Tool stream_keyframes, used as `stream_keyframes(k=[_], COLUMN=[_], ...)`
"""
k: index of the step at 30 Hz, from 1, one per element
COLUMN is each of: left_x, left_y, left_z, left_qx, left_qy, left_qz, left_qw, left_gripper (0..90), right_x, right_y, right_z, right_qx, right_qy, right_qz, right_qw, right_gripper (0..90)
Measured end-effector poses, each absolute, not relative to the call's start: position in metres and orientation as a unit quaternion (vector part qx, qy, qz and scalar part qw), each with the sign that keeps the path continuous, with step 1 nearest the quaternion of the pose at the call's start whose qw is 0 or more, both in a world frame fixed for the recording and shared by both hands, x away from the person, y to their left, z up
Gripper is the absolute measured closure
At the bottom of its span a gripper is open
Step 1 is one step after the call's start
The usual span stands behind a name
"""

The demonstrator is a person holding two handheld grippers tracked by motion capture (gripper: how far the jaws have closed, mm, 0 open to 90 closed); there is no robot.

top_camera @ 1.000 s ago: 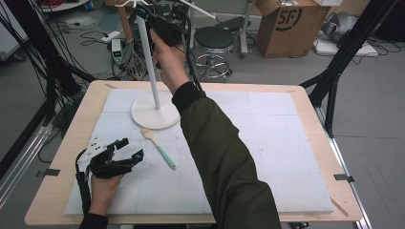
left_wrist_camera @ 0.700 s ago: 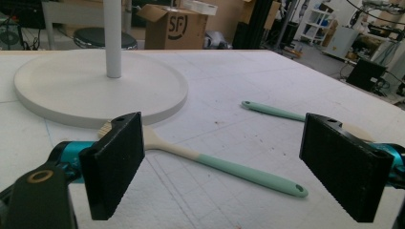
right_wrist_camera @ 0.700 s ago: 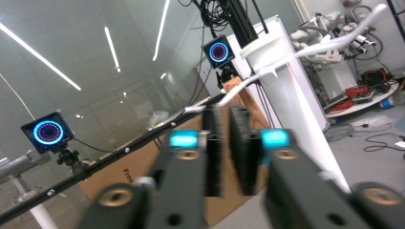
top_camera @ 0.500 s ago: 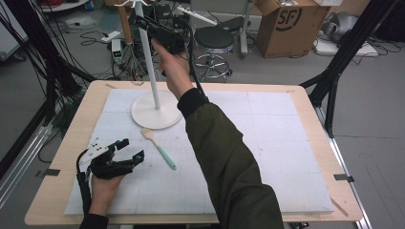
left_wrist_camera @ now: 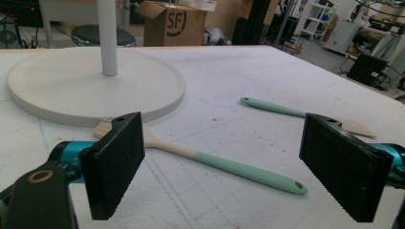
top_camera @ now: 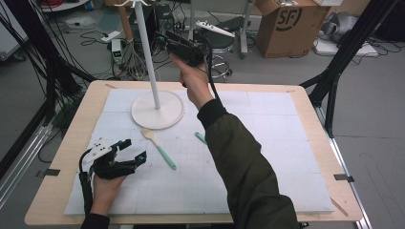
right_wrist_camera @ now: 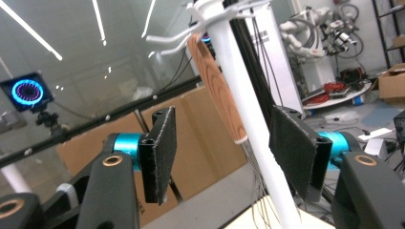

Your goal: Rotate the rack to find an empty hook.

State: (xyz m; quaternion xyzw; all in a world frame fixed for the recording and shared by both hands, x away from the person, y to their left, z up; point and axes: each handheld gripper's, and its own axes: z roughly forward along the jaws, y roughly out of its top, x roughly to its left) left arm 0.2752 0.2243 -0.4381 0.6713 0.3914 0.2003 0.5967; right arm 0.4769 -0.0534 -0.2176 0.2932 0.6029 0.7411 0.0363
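A white stand [top_camera: 157,110] with a thin pole [top_camera: 149,57] rises at the table's back left. From a hook near the pole's top hangs a wooden-handled whisk [right_wrist_camera: 217,90], its wires below. My right gripper [top_camera: 161,41] is held high just right of the pole. Its jaws [right_wrist_camera: 222,152] have just been opening and stand apart, touching neither handle nor pole. My left gripper [top_camera: 133,150] rests on the table's front left, open [left_wrist_camera: 224,167]. Just ahead of it lies a mint-handled spatula [top_camera: 160,149] [left_wrist_camera: 229,167]. A second mint-handled utensil [top_camera: 200,138] [left_wrist_camera: 286,109] is partly hidden under the sleeve.
A white mat [top_camera: 267,143] covers the wooden table [top_camera: 57,191]. Black frame posts [top_camera: 334,71] stand at the right and left edges. A stool [top_camera: 224,43] and a cardboard box [top_camera: 289,26] stand on the floor behind the table.
My right gripper has drawn back from the stand's top, to the right and lower. The left gripper and the utensils on the mat have stayed put.
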Motion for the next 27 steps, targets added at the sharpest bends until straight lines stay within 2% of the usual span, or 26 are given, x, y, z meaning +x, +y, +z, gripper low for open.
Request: stream_keyframes(k=[14,27], left_x=[0.275,0.274], left_y=[0.221,0.219], left_z=[-0.438,-0.437], left_qx=[0.675,0.676], left_qy=[0.389,0.382], left_qz=[0.198,0.197], left_qw=[0.595,0.598], left_gripper=[16.1,16.1], right_x=[0.468,0.458], right_y=[-0.072,-0.09], right_z=[-0.236,-0.256], right_qx=[0.292,0.292], right_qy=[0.617,0.641], right_qz=[0.73,0.709], right_qw=[0.036,0.039], right_gripper=[42.1,37.4])
